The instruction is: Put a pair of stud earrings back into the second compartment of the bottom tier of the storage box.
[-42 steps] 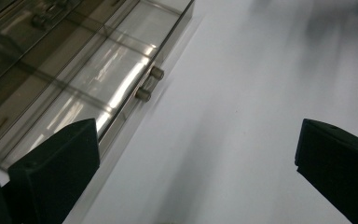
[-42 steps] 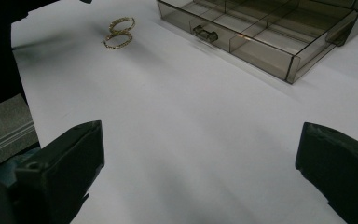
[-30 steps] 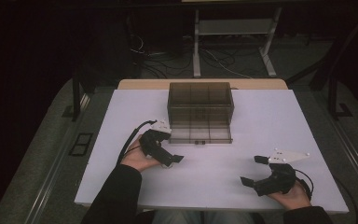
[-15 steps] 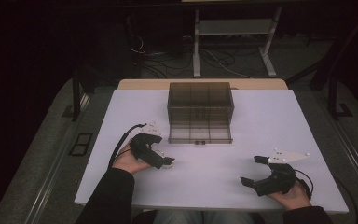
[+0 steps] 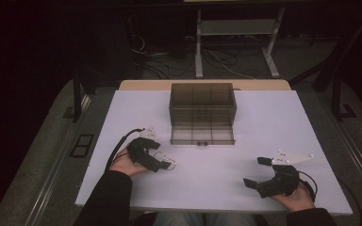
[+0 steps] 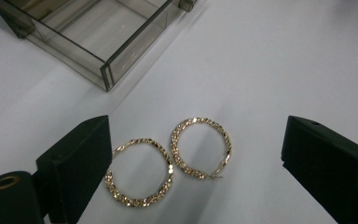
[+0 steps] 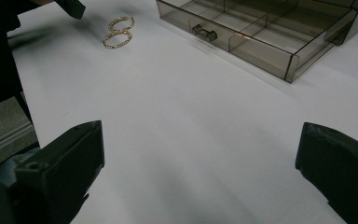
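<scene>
A: What is the left gripper [image 5: 164,165] doing?

B: It hangs low over the white tabletop [image 5: 264,122], in front of the smoky transparent plastic drawer box [image 5: 202,113]. In the left gripper view, its two black jaws stand apart with two gold, textured hoop earrings between them. The jaws have just been closing a little, but neither pad presses on a hoop.

A: How do the earrings lie?

B: Flat on the table, side by side and touching at their rims. The nearer hoop [image 6: 139,171] lies just beside the left-hand jaw in that view, so close I cannot tell whether it brushes the pad. The farther hoop [image 6: 201,147] sits well clear of the other jaw.

A: Can you see them elsewhere?

B: Yes. In the right gripper view the pair of earrings [image 7: 118,31] sits at the upper left, with the tip of the left gripper just above it. In the high view they show as a pale glint at the left gripper's jaw tips.

A: And the drawer?

B: The box's bottom drawer [image 5: 201,134] is pulled out toward the person, with a small handle [image 7: 204,32] on its front. Dividers split it into compartments.

A: The right gripper [image 5: 258,172]?

B: It rests near the table's front right corner, held in the person's right hand [image 5: 296,197]. Its jaws are spread wide with bare table between them, well apart from the earrings.
</scene>
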`<state>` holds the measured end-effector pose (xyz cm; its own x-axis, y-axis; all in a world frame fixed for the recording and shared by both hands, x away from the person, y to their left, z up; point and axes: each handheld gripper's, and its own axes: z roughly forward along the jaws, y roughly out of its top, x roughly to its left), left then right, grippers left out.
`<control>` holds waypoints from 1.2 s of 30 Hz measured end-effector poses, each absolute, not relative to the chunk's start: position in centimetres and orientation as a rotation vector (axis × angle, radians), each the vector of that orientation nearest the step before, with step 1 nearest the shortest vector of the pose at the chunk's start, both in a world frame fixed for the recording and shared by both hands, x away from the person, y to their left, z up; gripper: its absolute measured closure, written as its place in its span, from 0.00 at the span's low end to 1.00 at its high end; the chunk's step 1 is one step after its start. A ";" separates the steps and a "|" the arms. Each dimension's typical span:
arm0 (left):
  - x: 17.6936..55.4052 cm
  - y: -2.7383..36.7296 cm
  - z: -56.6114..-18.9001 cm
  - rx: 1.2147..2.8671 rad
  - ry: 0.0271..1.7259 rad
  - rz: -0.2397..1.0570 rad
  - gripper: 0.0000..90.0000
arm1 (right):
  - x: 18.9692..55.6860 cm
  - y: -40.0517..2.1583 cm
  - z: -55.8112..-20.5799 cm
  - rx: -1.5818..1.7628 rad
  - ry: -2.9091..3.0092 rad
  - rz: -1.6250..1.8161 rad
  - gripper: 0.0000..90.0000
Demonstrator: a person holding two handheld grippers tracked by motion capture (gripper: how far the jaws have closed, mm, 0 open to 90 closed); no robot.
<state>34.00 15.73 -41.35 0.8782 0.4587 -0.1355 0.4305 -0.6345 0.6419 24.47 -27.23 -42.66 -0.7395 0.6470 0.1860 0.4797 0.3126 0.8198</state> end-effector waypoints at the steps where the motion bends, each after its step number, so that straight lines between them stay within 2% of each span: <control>1: 34.0 15.8 -41.4 2.345 0.638 0.045 0.11 | 24.5 -27.2 -42.7 1.042 2.396 1.399 0.01; 9: 34.1 16.2 -42.0 2.382 0.621 0.047 0.19 | 24.4 -27.2 -42.7 1.042 2.396 1.397 0.01; 11: 34.0 16.2 -42.0 2.398 0.595 0.054 0.23 | 24.4 -27.2 -42.7 1.042 2.396 1.397 0.01; 14: 33.8 16.1 -42.2 2.410 0.555 0.074 0.36 | 24.4 -27.2 -42.7 1.044 2.397 1.396 0.01; 17: 33.7 16.0 -42.2 2.423 0.543 0.088 0.43 | 24.4 -27.2 -42.7 1.044 2.398 1.396 0.01; 36: 34.5 16.2 -43.1 2.462 0.575 0.091 0.70 | 24.4 -27.1 -42.7 1.042 2.399 1.397 0.01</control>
